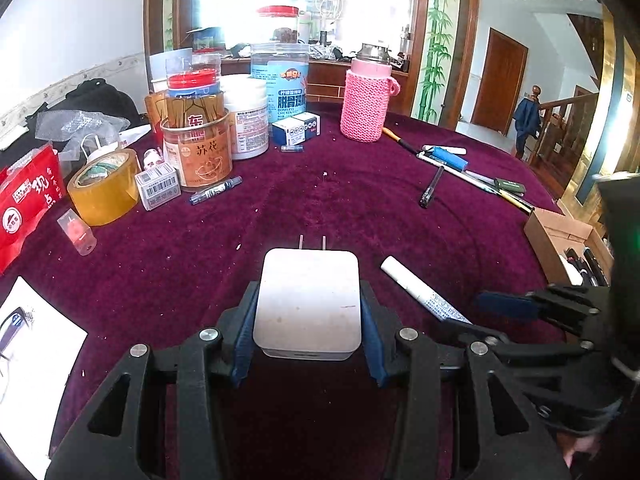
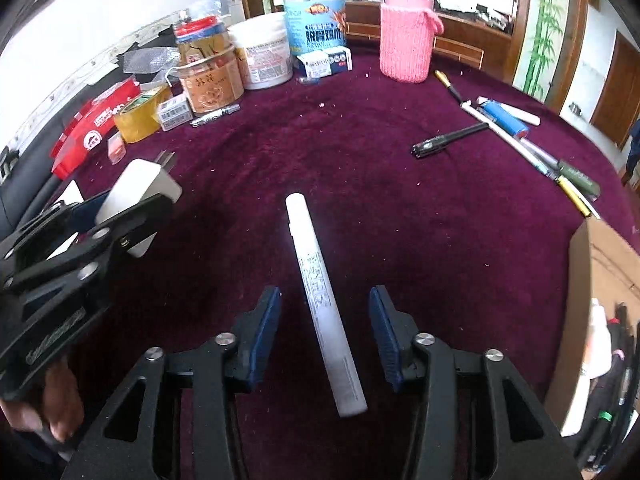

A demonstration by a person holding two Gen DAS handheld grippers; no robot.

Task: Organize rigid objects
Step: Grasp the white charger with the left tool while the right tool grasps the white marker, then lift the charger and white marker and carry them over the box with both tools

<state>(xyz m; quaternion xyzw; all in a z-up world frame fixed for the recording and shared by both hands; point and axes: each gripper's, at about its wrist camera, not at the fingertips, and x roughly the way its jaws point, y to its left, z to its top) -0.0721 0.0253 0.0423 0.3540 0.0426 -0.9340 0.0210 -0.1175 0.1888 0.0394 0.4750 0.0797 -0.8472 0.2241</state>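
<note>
While our left gripper [image 1: 308, 312] clamps the white charger [image 1: 308, 300], prongs pointing away, our right gripper [image 2: 324, 336] straddles the white marker [image 2: 320, 300] on the cloth without touching, its long axis running away from us, with loose pens [image 2: 520, 140] left to sort.

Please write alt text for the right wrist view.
The right gripper hangs open over a white marker lying between its fingers on a dark red tablecloth. At left, the left gripper holds a white plug adapter; jars and pens lie behind.
</note>
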